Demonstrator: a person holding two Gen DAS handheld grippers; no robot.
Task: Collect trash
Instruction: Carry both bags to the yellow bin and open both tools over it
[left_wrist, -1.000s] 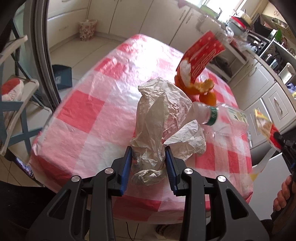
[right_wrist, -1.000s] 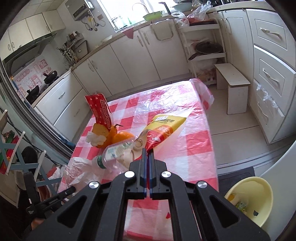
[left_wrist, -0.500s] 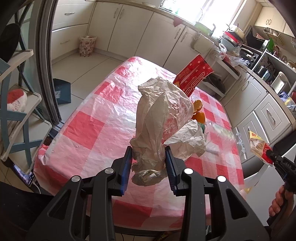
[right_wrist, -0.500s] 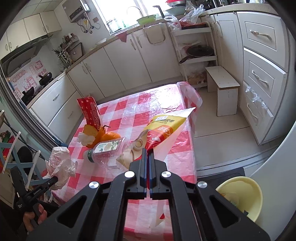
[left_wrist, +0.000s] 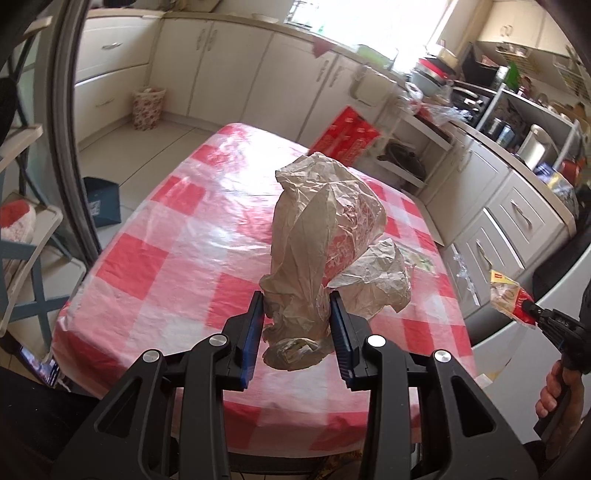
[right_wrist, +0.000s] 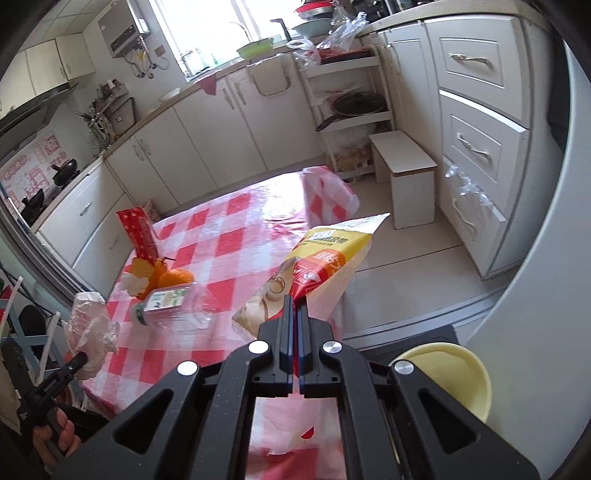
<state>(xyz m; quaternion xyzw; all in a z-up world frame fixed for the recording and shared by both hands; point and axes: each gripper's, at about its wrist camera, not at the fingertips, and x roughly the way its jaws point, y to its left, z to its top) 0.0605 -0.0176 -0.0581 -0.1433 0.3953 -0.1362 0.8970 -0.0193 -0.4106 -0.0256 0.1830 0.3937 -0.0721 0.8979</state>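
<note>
Right, I see my left gripper (left_wrist: 296, 325) clamped on a crumpled plastic bag (left_wrist: 321, 236), held up above the near edge of the checked table (left_wrist: 177, 236). My right gripper (right_wrist: 294, 325) is pinched tight on a yellow snack wrapper (right_wrist: 325, 266), off the table's side. On the table: clear bottle (right_wrist: 173, 306), orange peels (right_wrist: 166, 277), red carton (right_wrist: 138, 232) behind them.
</note>
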